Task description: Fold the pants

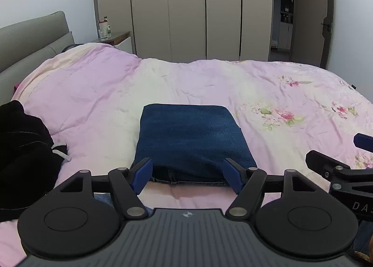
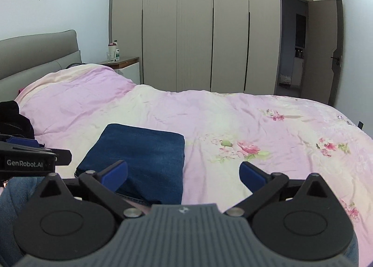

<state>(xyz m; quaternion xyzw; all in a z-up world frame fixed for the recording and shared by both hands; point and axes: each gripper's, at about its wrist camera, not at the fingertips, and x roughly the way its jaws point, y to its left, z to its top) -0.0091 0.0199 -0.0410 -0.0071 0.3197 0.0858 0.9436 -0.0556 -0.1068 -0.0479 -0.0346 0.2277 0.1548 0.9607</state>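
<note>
Blue denim pants [image 1: 193, 141] lie folded into a neat rectangle on the pink bed cover [image 1: 93, 94]. My left gripper [image 1: 187, 174] is open, its blue pads on either side of the near edge of the pants, holding nothing. My right gripper [image 2: 183, 174] is open and empty, just to the right of the pants [image 2: 139, 157], with its left pad over their near corner. The right gripper also shows at the right edge of the left wrist view [image 1: 338, 157]. The left gripper body shows at the left edge of the right wrist view [image 2: 30, 157].
A black garment [image 1: 23, 150] lies at the left on the bed. A grey headboard [image 1: 30, 38] and a nightstand [image 1: 116, 38] with bottles stand at the far left. Wardrobe doors [image 1: 186, 10] line the back wall; an open door [image 1: 314, 17] is at the right.
</note>
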